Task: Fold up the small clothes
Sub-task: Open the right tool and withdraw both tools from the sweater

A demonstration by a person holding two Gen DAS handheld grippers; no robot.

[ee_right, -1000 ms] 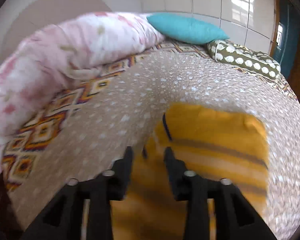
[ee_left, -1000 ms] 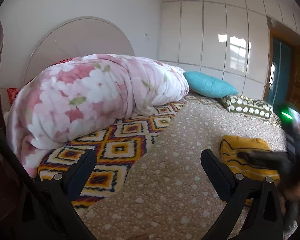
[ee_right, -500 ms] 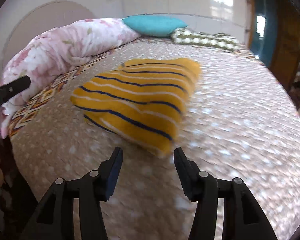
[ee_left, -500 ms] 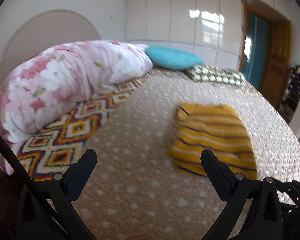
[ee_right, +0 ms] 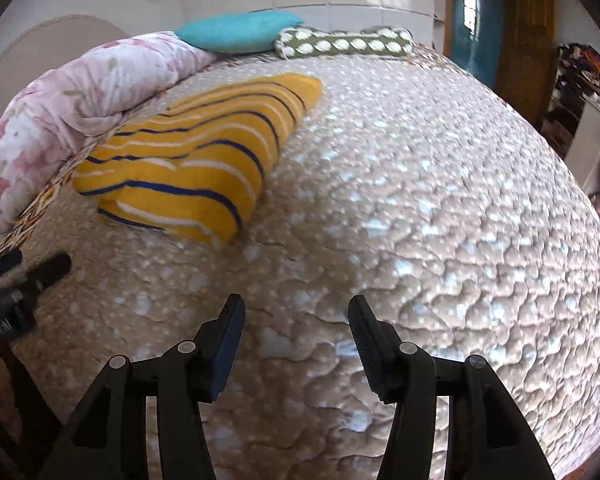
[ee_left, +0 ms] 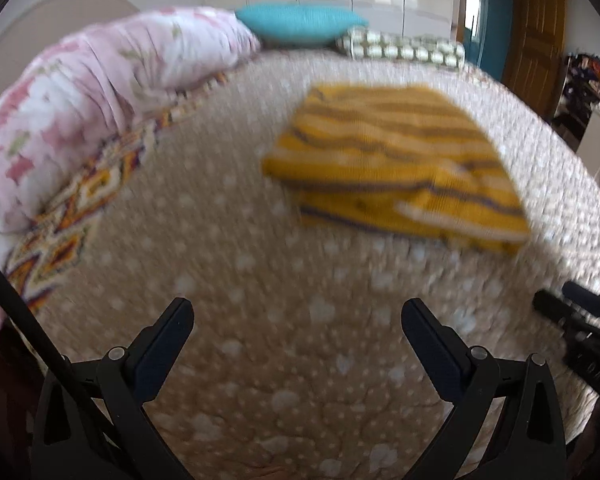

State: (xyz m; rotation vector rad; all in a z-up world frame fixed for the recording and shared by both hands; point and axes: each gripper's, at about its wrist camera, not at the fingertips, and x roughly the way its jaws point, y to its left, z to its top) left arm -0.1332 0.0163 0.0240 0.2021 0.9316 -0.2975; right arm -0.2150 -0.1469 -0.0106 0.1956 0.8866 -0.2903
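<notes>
Two grippers, both empty, both over bare quilt. Left gripper (ee_left: pixel 298 312): jaws spread wide, nothing between them, only the spotted tan quilt (ee_left: pixel 300 360) beneath; its view is smeared with blur. Right gripper (ee_right: pixel 296 310): jaws apart at a middling gap, having just been opening, nothing between the pads; they hang over the puckered quilt (ee_right: pixel 440 200), not touching cloth as far as the view shows. Each gripper shows in the other's view: the right one's black tips at the right edge of the left view (ee_left: pixel 572 312), the left one's tips at the left edge of the right view (ee_right: pixel 28 270). Folded garment (ee_left: pixel 392 164), yellow with dark blue and white stripes, lies flat on the quilt ahead of both grippers, well apart from either; from the left it sits up and right of the jaws, from the right it sits up and left (ee_right: pixel 196 152). It is a thick stacked rectangle, layered edge facing the cameras. Beyond it on the left, a pink floral duvet (ee_right: pixel 80 100) is heaped along the bed's side, over a strip of diamond-patterned blanket (ee_left: pixel 84 200). At the far end, a teal pillow (ee_right: pixel 236 32) and a green bolster with pale spots (ee_right: pixel 344 42) lie side by side. White panelled wall behind; wooden door (ee_left: pixel 536 32) at far right, cluttered shelves (ee_right: pixel 580 80) beside it.
</notes>
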